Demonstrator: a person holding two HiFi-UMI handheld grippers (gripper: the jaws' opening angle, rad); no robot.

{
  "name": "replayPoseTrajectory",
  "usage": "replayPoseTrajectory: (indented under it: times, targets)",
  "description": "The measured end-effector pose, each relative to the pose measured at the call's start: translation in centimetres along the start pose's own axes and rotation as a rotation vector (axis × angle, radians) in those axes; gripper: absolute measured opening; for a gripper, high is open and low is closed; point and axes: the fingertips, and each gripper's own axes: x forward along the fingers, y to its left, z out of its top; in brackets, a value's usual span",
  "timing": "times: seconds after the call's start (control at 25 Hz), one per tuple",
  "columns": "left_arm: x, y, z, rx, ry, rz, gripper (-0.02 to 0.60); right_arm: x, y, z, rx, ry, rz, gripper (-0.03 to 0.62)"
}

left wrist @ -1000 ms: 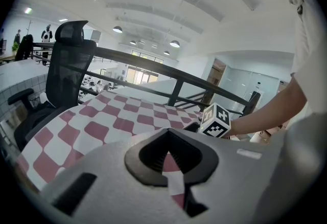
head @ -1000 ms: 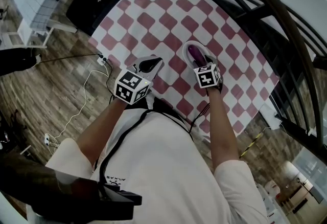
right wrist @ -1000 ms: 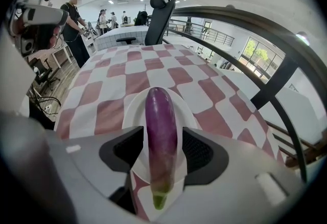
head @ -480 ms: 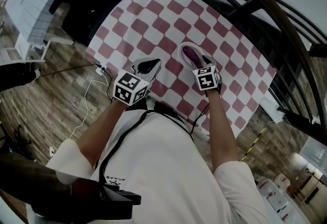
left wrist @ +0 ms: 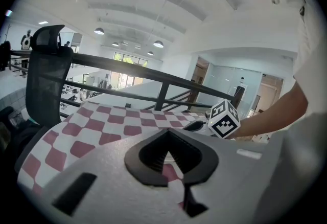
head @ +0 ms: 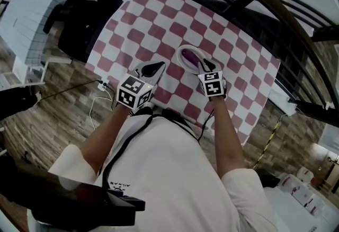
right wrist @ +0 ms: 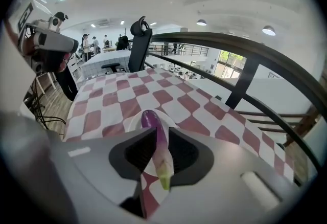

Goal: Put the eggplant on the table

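Left gripper hangs over the near edge of the checkered tablecloth, jaws pressed together with nothing in them, you just see cloth through the gap. Further right, the right gripper has just been closing its jaws and they're now clamped on the eggplant, purple end pointing away, pale green end toward the camera. The eggplant sits over the white plate on the table, not on the cloth itself.

Glossy eggplant, matt checked cloth, wooden floor.
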Motion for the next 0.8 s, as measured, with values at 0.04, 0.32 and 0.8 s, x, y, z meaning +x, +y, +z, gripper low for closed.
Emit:
replayPoseTrajectory:
  times: [0.04, 0.32, 0.8]
  targets:
    - [0.1, -0.2, 0.2, 0.007, 0.001, -0.01, 0.005, -0.4, -0.1, -0.1, 0.012, -0.005, -0.008, 0.075]
    - [1.4, -1.7, 2.0, 0.04, -0.011, -0.097, 0.005, -3.9, -1.2, -0.6, 0.142, -0.063, -0.083, 0.011]
    - [2.8, -4.6, 3.0, 0.104, -0.006, -0.215, 0.005, -11.4, -1.6, -0.9, 0.395, -0.248, -0.191, 0.006]
